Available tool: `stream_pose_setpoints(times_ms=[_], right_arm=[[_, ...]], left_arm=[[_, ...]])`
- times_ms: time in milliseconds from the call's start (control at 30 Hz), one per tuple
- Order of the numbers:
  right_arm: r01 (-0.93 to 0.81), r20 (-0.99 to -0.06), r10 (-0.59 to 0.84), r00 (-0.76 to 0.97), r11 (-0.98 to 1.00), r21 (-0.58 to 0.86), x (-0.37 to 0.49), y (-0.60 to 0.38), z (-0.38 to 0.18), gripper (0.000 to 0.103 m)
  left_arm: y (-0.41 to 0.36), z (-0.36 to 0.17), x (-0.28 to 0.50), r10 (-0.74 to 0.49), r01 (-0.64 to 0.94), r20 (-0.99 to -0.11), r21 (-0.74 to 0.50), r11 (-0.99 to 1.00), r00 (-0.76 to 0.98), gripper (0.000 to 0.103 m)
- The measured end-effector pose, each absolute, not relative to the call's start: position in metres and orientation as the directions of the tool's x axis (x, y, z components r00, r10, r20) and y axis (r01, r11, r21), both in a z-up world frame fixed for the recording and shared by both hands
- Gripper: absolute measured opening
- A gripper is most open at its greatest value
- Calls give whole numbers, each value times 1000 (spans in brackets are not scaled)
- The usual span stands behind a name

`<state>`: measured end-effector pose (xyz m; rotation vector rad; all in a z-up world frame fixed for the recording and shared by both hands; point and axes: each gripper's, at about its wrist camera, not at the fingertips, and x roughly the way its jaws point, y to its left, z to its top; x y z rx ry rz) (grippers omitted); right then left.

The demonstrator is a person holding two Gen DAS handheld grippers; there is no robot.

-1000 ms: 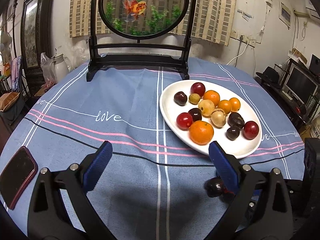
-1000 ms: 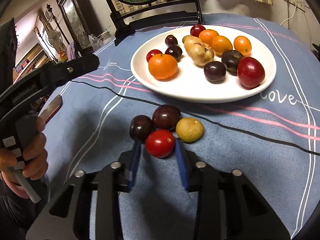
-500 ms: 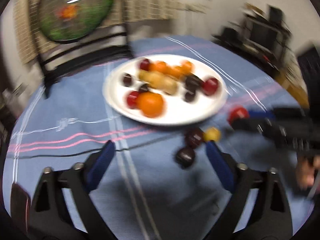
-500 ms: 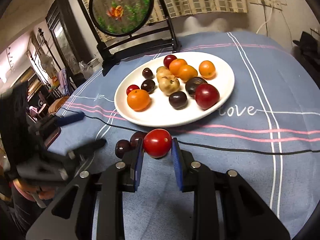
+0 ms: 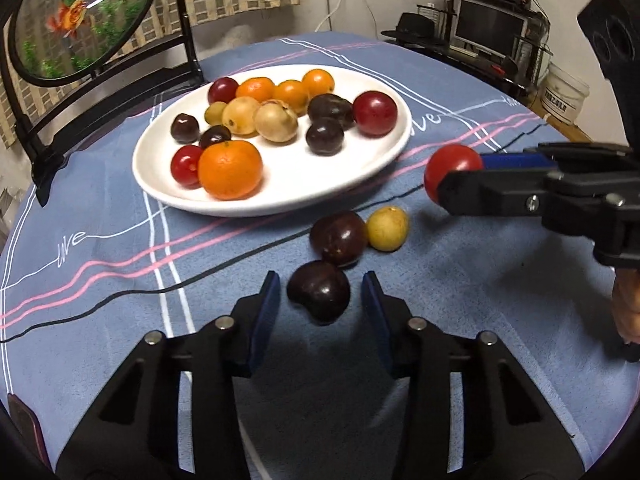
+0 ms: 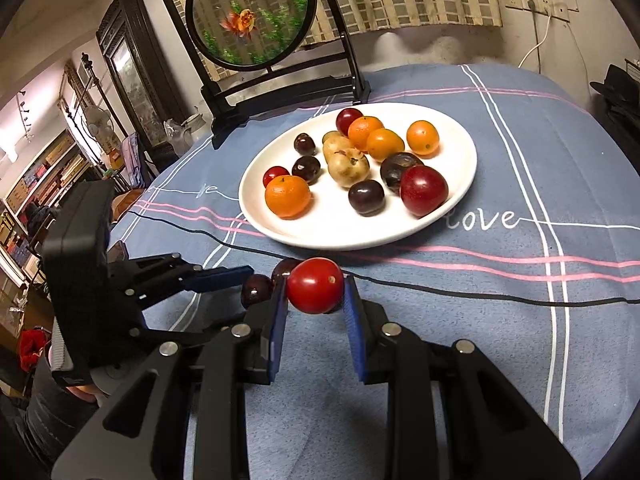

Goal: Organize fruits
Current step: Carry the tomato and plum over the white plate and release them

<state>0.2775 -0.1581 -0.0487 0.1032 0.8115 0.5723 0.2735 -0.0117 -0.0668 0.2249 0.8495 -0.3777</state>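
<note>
Item: left claw (image 5: 320,300), lower centre of the left wrist view. Jaws closing, not yet pressing; a narrow gap shows on each side of the fruit between them.

Item: dark plum (image 5: 319,290), one, on the blue cloth of the counter (image 5: 100,320), directly between the left claw's blue pads (image 5: 267,300). It lies straight ahead of that claw, roundish, with a notch at its lower left and no clear long axis. The left claw is plainly the nearer of the two to it.

Item: loose fruit just beyond, two: a second dark plum (image 5: 338,237) touching or nearly touching a small yellow fruit (image 5: 387,228) to its right. Total left on the cloth: three.

Item: right claw (image 6: 316,300), entering from the right edge of the left wrist view. Clamped tight on one red tomato (image 6: 315,285), held clear above the cloth, near the plate's closer edge.

Item: white plate (image 5: 280,200), upper centre of frame, beyond the loose fruit. Contents, counted: orange citrus, four; dark plums, four; red fruit, three; yellow-tan fruit, three. Fourteen in all.

Item: round goldfish screen on a black stand (image 5: 80,20), upper left, at the far side of the counter.

Judgement: the coming move turns on the pads closing squarely across the near plum, then a lift forward toward the plate.
</note>
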Motion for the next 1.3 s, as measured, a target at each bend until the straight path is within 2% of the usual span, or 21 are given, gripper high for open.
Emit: stream_pose_setpoints(times_ms=[67,167,367,567,833,1033,1067,1100,1133,1167,1300], right_arm=[[-446,-656,521,546,843,299,276,-158,-48,28],[-450,-657,520,546,843,295,276,-157,-48,28],[-451,-659,511,551,848,279,275,-155,-49,28],[-451,-643,463,610,870,199,276,-151,-41,28],[-390,-621,379,686,912,126,324,-147,-33,28],[-383,-603,405,687,907,173,376,-140,-35,29],[-390,-596,418,686,902,183,383,-139,-36,36],[-387,-596,413,688,904,179,384,-138,-35,52],[-379,-598,402,694,909,172,383,-138,-34,57],[-377,-584,400,706,911,168,377,-141,-29,57],[-409,-548,426,720,898,160,354,-149,-13,57]], left_arm=[[-14,-69,274,-229,416,-767,54,908,599,38],[-13,-67,273,-223,415,-767,62,907,601,32],[-8,-60,269,-223,409,-765,57,911,604,31],[14,-22,259,-296,354,-662,-49,934,689,31],[21,-8,335,-201,179,-646,-101,979,736,31],[26,-15,380,-165,90,-673,-145,985,721,33],[27,-16,379,-159,82,-675,-144,986,720,44],[30,-14,375,-144,67,-679,-138,988,720,75],[33,-9,366,-118,42,-666,-129,991,736,87],[36,-4,360,-101,24,-647,-126,992,756,93],[46,18,326,-82,14,-590,-118,993,803,99]])
